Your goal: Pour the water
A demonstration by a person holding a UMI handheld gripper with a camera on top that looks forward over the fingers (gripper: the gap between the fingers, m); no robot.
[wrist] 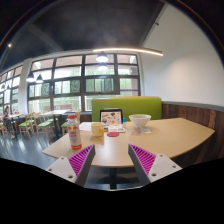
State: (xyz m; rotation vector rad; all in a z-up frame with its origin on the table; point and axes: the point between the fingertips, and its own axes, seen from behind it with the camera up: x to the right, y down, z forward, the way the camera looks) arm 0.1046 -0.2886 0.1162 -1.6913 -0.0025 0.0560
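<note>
A clear bottle (74, 133) with an orange label stands upright beside a yellowish cup (97, 129).

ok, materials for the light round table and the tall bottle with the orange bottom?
Light round table: looks like pale wood or laminate, matte, with an even tan surface. Tall bottle with the orange bottom: likely clear plastic, see-through upper part; too small to confirm. The gripper is open, short of both.

green sofa (127, 105) behind wooden table (170, 135)

A smooth, pale wood finish was shown by the table (150, 135); the bottle (73, 131) appeared as clear plastic (glossy), and the bowl (140, 121) as glazed white.
</note>
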